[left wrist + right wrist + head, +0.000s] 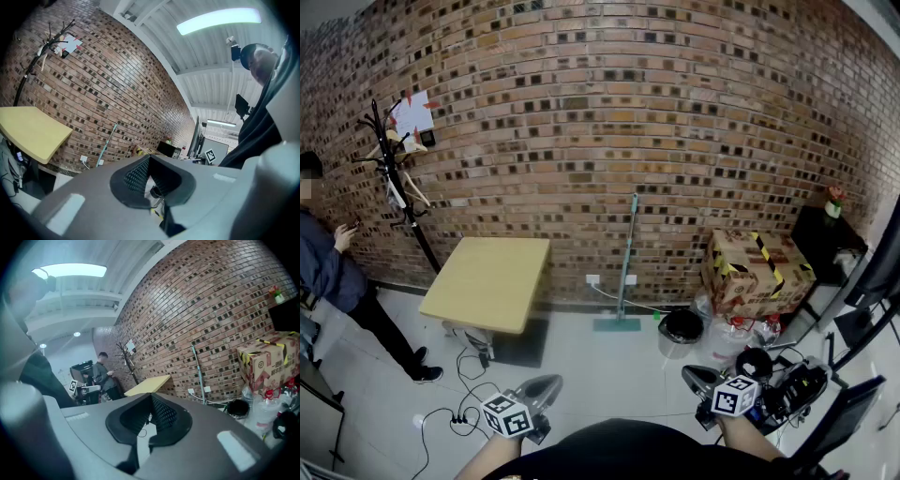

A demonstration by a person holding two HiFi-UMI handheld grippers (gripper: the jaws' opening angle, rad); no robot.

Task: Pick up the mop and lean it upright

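Observation:
The mop (627,264) stands upright against the brick wall, its teal handle vertical and its flat head (617,324) on the floor. It also shows far off as the mop (107,142) in the left gripper view and the mop (199,373) in the right gripper view. My left gripper (542,388) hangs low near my body, shut and empty. My right gripper (695,378) is likewise low, shut, with nothing between its jaws. Both are well short of the mop. The left gripper (148,160) and right gripper (151,399) show their tips meeting.
A yellow table (492,279) stands left of the mop, and a coat rack (397,178) and a person (336,272) are farther left. Right of the mop are a black bin (682,327), a taped cardboard box (757,267) and a black cabinet (825,239). Cables (455,412) lie on the floor.

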